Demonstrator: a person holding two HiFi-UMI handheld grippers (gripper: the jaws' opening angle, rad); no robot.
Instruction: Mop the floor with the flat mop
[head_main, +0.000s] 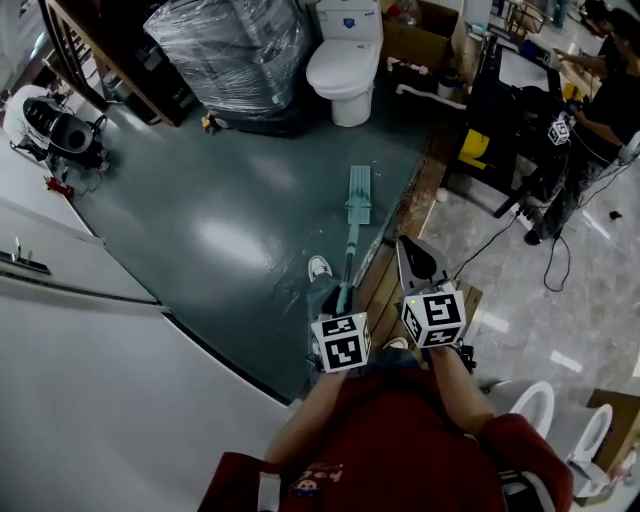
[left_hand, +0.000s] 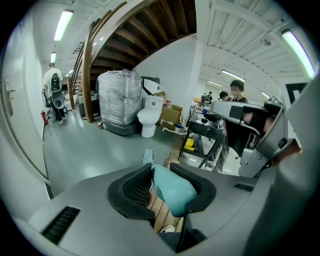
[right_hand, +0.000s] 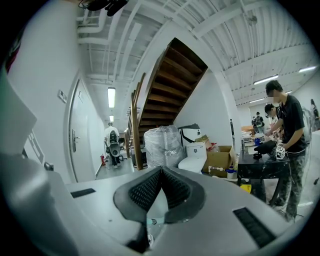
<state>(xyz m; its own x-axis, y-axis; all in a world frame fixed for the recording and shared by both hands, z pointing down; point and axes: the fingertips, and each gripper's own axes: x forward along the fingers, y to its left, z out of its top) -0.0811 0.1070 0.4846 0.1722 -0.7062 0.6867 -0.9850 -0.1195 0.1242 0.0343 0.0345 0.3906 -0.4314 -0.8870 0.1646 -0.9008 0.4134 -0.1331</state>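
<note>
- The flat mop (head_main: 352, 235) stretches away from the person. Its mop head (head_main: 359, 195) lies flat on the green floor (head_main: 230, 225), and its teal pole (head_main: 348, 262) runs back towards the body.
- It is probably light, with a stiff pole. The smooth pole could twist in a single grip, so a second hold lower down would likely steady it.
- The left gripper (left_hand: 170, 189) is clamped on the pole's near end.
- The right gripper (right_hand: 161, 175), just right of the pole, has its jaws together on nothing.
- Wooden slats (head_main: 385, 285) lie underfoot, and a toilet (head_main: 345, 62) stands far ahead.
</note>
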